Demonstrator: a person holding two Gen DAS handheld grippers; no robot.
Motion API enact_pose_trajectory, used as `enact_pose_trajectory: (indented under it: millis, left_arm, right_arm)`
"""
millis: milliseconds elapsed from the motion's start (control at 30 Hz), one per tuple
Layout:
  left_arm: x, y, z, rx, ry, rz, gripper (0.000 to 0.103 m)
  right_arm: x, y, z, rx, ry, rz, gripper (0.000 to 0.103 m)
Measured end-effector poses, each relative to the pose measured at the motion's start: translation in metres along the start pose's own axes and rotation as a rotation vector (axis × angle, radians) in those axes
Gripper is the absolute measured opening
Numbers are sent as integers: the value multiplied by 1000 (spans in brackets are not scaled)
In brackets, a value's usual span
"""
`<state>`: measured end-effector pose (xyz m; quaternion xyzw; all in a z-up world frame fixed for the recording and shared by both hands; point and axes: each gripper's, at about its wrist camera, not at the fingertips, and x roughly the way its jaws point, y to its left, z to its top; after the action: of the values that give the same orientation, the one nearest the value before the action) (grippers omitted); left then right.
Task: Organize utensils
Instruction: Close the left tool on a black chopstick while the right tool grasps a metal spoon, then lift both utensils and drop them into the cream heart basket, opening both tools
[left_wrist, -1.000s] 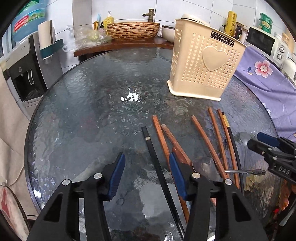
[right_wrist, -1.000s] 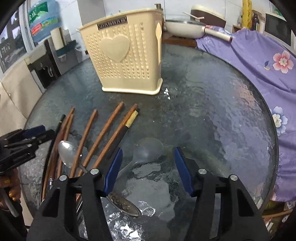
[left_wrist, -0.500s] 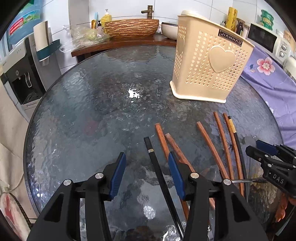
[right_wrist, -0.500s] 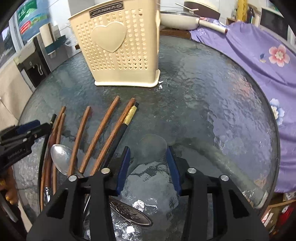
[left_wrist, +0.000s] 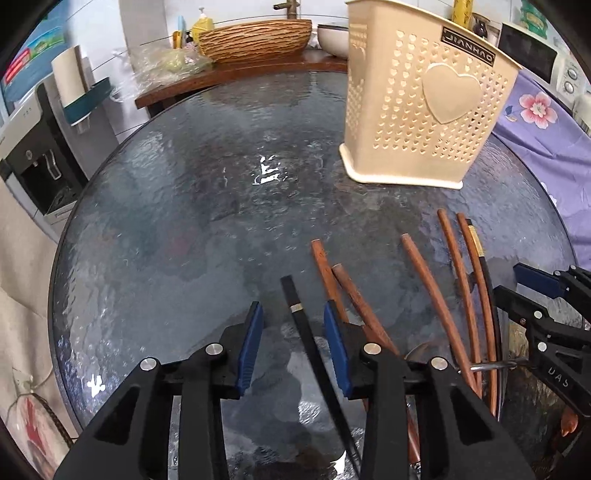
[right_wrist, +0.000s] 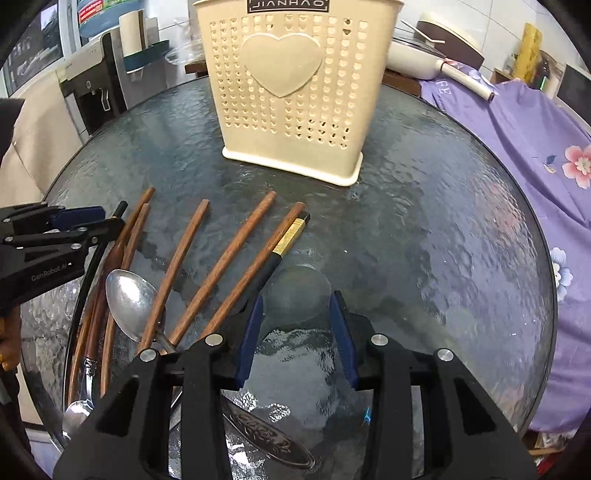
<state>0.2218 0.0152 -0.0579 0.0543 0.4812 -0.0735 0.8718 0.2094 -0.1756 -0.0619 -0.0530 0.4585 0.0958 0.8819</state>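
Utensils lay scattered on glass bench (left_wrist: 177, 229), before cream holder (left_wrist: 424, 107). Left gripper (left_wrist: 293, 334): jaws narrowed, just closing, astride black chopstick (left_wrist: 306, 332), pads not pressing. Right gripper (right_wrist: 297, 326): jaws narrowed either side of clear spoon (right_wrist: 299, 295); contact could not be told.

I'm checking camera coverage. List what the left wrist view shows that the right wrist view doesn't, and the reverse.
Left wrist only: the woven basket on the counter, and the black chopstick lying between the left gripper's open jaws, untouched. Right wrist only: the metal spoon, the clear spoon between the right gripper's open jaws, and the pan. Both: the cream holder, brown chopsticks and glass table.
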Motion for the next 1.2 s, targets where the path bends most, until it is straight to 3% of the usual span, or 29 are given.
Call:
enact_pose_trajectory:
  millis: [67,200,267,333,467,533,733,967,1200]
  left_arm:
    - [1,-1,2,6,4,-4,33]
    - [3,-2,4,8,21,-4,33]
    - [2,-2,4,10,27,-10,30]
    - [3,-4,7,15,32,-12,26]
    - [6,-3,11,7,38,-8,11]
    - [7,-4,12,4,39,-9,10]
    - [5,1,17,-35,26,-44,8]
    - [-31,9,27,-78,-87,-63,7]
    - [-71,14,32,-103,-202,-80,7]
  right_arm:
    - [1,-3,1,9,10,-5,48]
    - [2,-9,1,42,34,1,49]
    - [3,-7,2,45,43,6,47]
    - [3,-4,6,44,47,6,37]
    - [3,0,7,42,34,6,37]
    - [3,1,7,42,22,14,37]
    - [-20,-3,10,6,-141,-4,37]
    - [-64,-8,15,-64,-359,-39,37]
    - [-95,-10,19,-102,-441,-25,37]
